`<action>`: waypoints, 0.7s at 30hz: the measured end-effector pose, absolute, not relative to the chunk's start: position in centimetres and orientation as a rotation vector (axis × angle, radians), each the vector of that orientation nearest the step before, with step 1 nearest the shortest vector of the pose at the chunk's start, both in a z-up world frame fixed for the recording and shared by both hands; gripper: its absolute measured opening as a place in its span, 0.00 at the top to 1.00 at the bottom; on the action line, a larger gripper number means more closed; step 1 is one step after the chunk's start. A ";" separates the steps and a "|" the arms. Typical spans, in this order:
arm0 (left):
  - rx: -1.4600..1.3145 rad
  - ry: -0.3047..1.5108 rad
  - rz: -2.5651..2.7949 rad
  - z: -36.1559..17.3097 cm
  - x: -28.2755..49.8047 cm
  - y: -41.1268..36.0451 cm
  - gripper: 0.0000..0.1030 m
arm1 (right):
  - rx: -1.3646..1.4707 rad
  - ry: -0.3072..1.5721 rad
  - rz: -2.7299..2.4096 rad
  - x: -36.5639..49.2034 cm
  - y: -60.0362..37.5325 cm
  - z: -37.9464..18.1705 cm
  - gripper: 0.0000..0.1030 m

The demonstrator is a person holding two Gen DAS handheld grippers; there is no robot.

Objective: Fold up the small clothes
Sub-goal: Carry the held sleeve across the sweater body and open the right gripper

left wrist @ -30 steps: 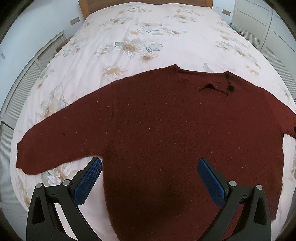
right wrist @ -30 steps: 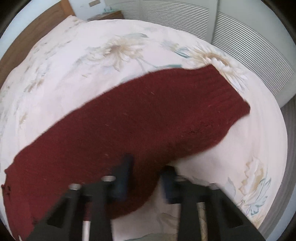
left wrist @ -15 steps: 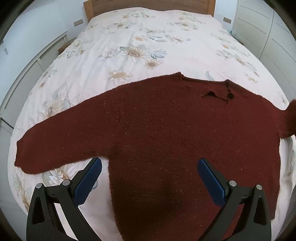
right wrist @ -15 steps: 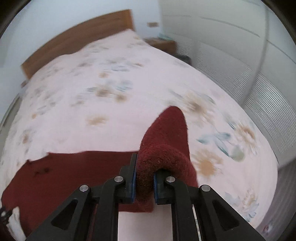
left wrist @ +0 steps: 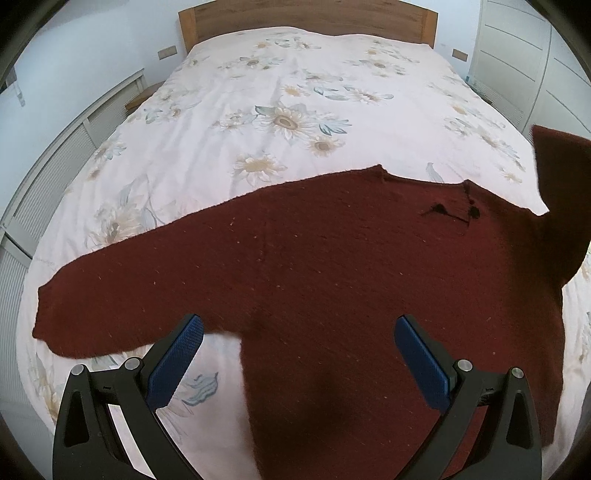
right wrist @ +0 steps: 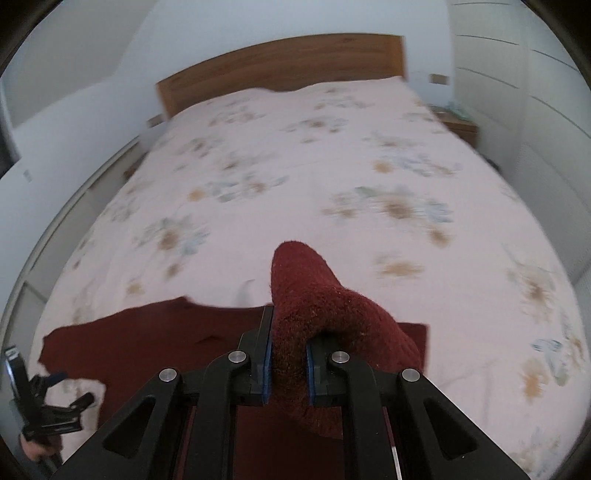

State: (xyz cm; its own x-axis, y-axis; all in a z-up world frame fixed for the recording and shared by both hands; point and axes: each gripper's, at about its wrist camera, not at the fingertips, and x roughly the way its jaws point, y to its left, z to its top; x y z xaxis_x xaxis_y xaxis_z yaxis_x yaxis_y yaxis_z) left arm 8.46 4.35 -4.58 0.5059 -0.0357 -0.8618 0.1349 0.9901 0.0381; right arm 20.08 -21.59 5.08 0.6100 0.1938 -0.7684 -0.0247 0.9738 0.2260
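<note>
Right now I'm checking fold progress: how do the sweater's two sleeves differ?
The left sleeve lies flat and spread out on the bedspread; the right sleeve is lifted off it and bunched. No gripper holds the left sleeve: the left gripper hovers with jaws wide open, while the right gripper is clamped on the right sleeve. Both are the same dark red knit.

Fuzzy knit on smooth cotton.
Maroon sweater (left wrist: 332,280) looks woolly, matt; floral bedspread (left wrist: 295,110) smooth cloth; headboard (left wrist: 306,16) grained wood.
</note>
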 end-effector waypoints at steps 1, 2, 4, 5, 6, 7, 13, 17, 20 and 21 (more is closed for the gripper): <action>0.108 1.035 -0.101 -4.6 8.6 4.5 0.01 | 0.195 0.925 0.146 20.4 -20.2 4.3 0.87; 0.111 1.036 -0.098 -4.7 8.7 4.6 0.01 | 0.195 0.947 0.165 20.7 -19.2 3.4 0.87; 0.112 1.035 -0.095 -4.9 8.9 4.9 0.01 | 0.191 0.998 0.195 20.8 -16.8 1.1 0.87; 0.112 1.038 -0.093 -5.1 9.0 5.0 0.01 | 0.189 1.029 0.206 21.0 -15.8 -0.4 0.87; 0.111 1.042 -0.092 -5.3 9.1 5.1 0.01 | 0.189 1.052 0.213 21.1 -15.3 -1.6 0.87; 0.110 1.045 -0.093 -5.4 9.1 5.2 0.01 | 0.187 1.087 0.221 21.0 -14.6 -3.3 0.87; 0.123 1.081 -0.089 -7.0 9.3 5.5 0.01 | 0.181 1.202 0.248 19.8 -12.2 -9.6 0.87; 0.132 1.106 -0.092 -7.9 9.3 5.5 0.01 | 0.149 1.217 0.258 19.1 -11.3 -11.2 0.86; 0.145 1.117 -0.090 -8.2 9.2 5.2 0.01 | 0.145 1.227 0.267 19.1 -11.0 -11.9 0.84; 0.145 1.119 -0.092 -8.3 9.2 5.1 0.01 | 0.144 1.232 0.269 19.2 -11.0 -12.1 0.84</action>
State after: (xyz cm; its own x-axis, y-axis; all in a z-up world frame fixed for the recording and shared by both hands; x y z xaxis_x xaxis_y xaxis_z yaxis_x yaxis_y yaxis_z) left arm 9.20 5.13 -8.25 0.4339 -0.0007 -0.9010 0.1464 0.9868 0.0698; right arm 19.20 -11.00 -12.05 0.3066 0.2796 -0.9098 -0.1246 0.9594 0.2529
